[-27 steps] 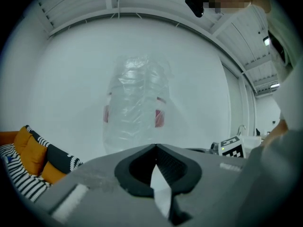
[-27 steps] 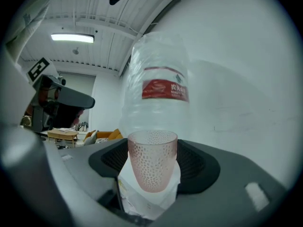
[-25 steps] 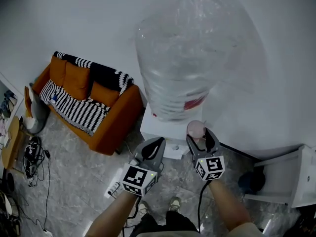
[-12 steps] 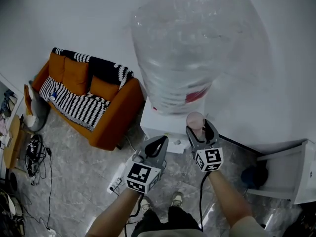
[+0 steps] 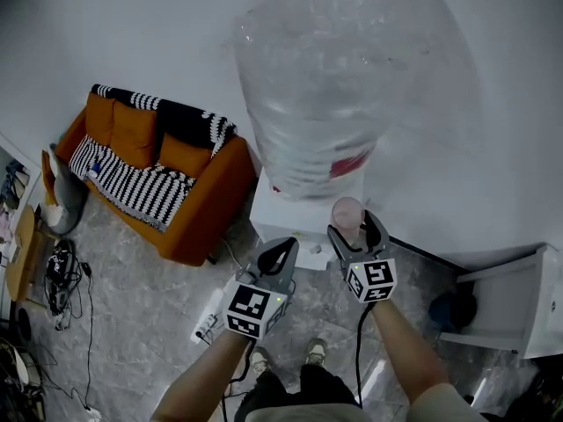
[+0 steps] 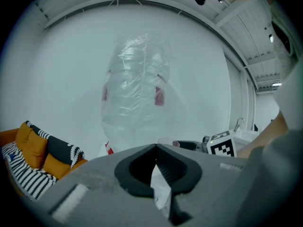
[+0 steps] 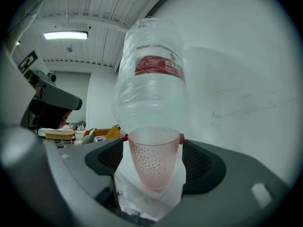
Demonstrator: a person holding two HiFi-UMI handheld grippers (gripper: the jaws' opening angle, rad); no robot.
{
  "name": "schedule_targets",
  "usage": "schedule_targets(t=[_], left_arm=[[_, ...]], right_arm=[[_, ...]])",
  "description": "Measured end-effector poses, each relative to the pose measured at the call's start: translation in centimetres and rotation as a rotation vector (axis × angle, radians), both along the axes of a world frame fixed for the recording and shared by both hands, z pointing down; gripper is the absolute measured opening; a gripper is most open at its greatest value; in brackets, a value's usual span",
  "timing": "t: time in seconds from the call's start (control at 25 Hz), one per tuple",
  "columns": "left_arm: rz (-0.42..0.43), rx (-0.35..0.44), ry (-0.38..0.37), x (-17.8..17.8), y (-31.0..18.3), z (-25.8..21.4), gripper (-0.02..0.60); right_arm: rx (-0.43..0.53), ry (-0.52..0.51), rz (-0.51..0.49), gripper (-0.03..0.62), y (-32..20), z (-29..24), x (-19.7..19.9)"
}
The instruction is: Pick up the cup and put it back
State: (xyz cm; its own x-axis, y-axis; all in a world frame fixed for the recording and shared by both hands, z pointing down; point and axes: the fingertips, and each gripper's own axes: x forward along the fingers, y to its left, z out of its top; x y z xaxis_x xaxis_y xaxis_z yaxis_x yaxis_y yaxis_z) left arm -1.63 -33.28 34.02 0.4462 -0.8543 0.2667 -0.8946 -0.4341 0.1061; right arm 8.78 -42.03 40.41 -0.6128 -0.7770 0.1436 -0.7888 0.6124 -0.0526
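One boxy orange sofa (image 5: 189, 202) with a black-and-white striped throw (image 5: 132, 192) sits at the far left. One large clear plastic water bottle (image 5: 325, 86), crinkled and red-labelled, stands inverted on one white, box-shaped dispenser (image 5: 283, 222). Two grey grippers face it. The left gripper (image 6: 155, 148) has its jaws pressed together with nothing in them. The right gripper (image 5: 354, 231) has just been opening its jaws, which now stand wide around one tapered, translucent pink dimpled cup (image 7: 154, 157). The cup seems to rest on the dispenser, with the pads clear of its wall.
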Motion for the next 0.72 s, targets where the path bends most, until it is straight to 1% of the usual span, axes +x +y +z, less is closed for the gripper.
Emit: schedule_targets(t=[0.12, 0.28, 0.4, 0.44, 0.56, 0.64, 0.72], left_arm=[[0.006, 0.002, -0.007, -0.2, 0.4, -0.6, 0.002], [0.013, 0.031, -0.024, -0.8, 0.8, -2.5, 0.002], [0.019, 0.061, -0.033, -1.5, 1.2, -4.4, 0.002], [0.021, 0.072, -0.035, -1.8, 1.5, -5.0, 0.002], [0.014, 0.105, -0.041, -3.0, 2.2, -7.2, 0.002], [0.009, 0.133, -0.053, -3.5, 2.6, -8.8, 0.002], [0.012, 0.168, -0.082, -3.8, 3.2, -10.4, 0.002]], right_arm=[[0.006, 0.018, 0.014, 0.41, 0.4, -1.0, 0.5], [0.004, 0.071, 0.027, 0.408, 1.3, -3.4, 1.3], [0.015, 0.067, 0.036, 0.352, 2.6, -6.6, 1.8], [0.022, 0.07, 0.039, 0.311, 3.1, -7.7, 2.0], [0.029, 0.104, 0.031, 0.22, 5.0, -10.8, 1.8], [0.022, 0.108, 0.022, 0.193, 6.5, -12.9, 1.6], [0.027, 0.103, 0.015, 0.155, 8.2, -15.1, 1.5]])
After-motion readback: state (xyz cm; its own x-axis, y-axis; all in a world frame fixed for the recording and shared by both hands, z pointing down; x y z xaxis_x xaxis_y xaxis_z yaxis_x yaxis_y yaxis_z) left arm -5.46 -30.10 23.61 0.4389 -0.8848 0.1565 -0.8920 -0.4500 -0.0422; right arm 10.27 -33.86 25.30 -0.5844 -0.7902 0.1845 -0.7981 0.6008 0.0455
